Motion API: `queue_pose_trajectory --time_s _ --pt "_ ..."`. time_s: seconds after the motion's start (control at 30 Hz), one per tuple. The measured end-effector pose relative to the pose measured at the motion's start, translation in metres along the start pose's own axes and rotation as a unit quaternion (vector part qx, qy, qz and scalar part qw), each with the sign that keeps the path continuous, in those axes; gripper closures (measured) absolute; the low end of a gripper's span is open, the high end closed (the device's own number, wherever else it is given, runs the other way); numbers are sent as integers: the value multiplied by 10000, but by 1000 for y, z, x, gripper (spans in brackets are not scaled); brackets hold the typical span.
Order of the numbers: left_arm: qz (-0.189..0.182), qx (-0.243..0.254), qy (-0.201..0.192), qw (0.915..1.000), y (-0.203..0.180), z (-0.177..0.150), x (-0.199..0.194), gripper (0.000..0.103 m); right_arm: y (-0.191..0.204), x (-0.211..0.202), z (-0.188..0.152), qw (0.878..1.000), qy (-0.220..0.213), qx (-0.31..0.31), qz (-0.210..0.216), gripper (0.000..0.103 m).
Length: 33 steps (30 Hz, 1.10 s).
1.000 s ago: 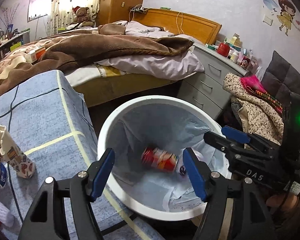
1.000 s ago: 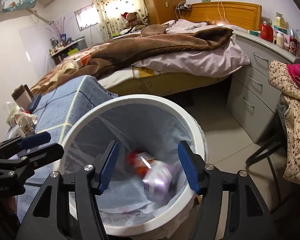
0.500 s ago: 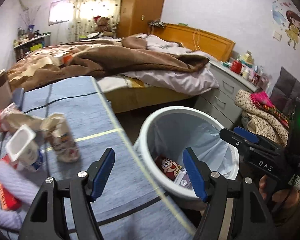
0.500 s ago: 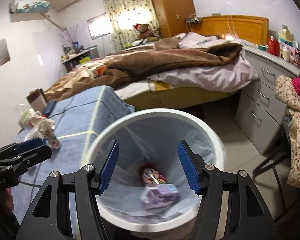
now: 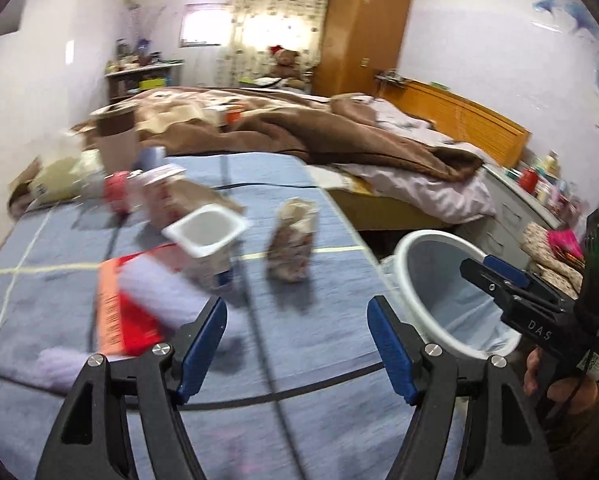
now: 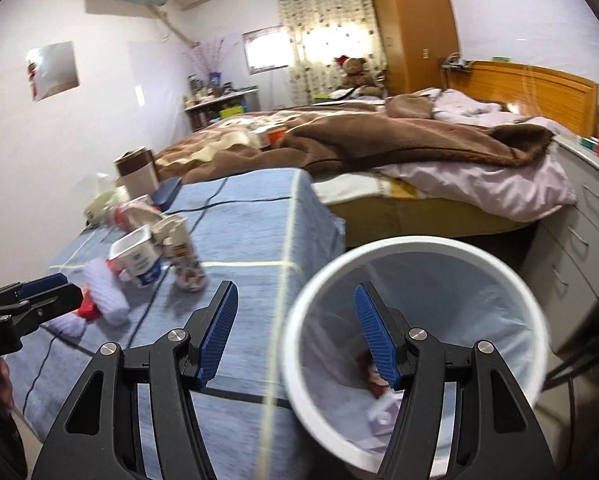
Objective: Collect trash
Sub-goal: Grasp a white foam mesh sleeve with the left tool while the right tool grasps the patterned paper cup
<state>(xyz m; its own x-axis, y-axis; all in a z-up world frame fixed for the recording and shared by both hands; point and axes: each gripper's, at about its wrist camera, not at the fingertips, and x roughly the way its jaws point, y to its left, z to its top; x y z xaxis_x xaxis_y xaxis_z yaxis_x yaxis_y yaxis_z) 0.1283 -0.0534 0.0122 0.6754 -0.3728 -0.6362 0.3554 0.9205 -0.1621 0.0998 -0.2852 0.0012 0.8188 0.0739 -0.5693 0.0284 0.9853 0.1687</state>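
Both grippers swung off the bin (image 6: 415, 252) toward the table; left gripper (image 5: 297, 346) jaws just widened, empty. Right gripper (image 6: 295, 332) also unclenched, empty. Yogurt cup (image 5: 207, 236) lies at 11 o'clock of the left gripper, which is nearer; crumpled wrapper (image 5: 291, 246) at 12, upright.

left tongs (image 5: 295, 344) swung from bin (image 5: 409, 264) to table (image 5: 339, 352); jaws opening, empty

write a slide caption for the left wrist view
Open left gripper over blue table strewn with trash, bin at right.
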Motion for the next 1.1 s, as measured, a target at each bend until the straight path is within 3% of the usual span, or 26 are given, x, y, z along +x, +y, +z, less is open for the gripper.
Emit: queue_pose_trajectory --time_s 0.43,0.63,0.83,0.9,1.03,1.1 --pt "1038 -793 142 9913 81 -32 -13 25 47 34 3 9956 362 -501 698 40" --pt "1167 -1193 428 9850 108 -48 -11 25 62 58 7 9910 650 -719 919 39" --pt "1009 -1917 678 9739 136 -62 -5 25 74 74 11 9872 725 -1017 988 34" --pt "804 -2252 665 9687 144 -64 -1 26 74 79 14 9865 790 -1012 1020 34" --pt "801 -2646 546 9595 151 -59 4 26 77 85 20 9858 822 -995 1070 34" --pt "673 -2962 580 9510 158 -59 11 32 78 91 22 9861 864 -976 1031 34"
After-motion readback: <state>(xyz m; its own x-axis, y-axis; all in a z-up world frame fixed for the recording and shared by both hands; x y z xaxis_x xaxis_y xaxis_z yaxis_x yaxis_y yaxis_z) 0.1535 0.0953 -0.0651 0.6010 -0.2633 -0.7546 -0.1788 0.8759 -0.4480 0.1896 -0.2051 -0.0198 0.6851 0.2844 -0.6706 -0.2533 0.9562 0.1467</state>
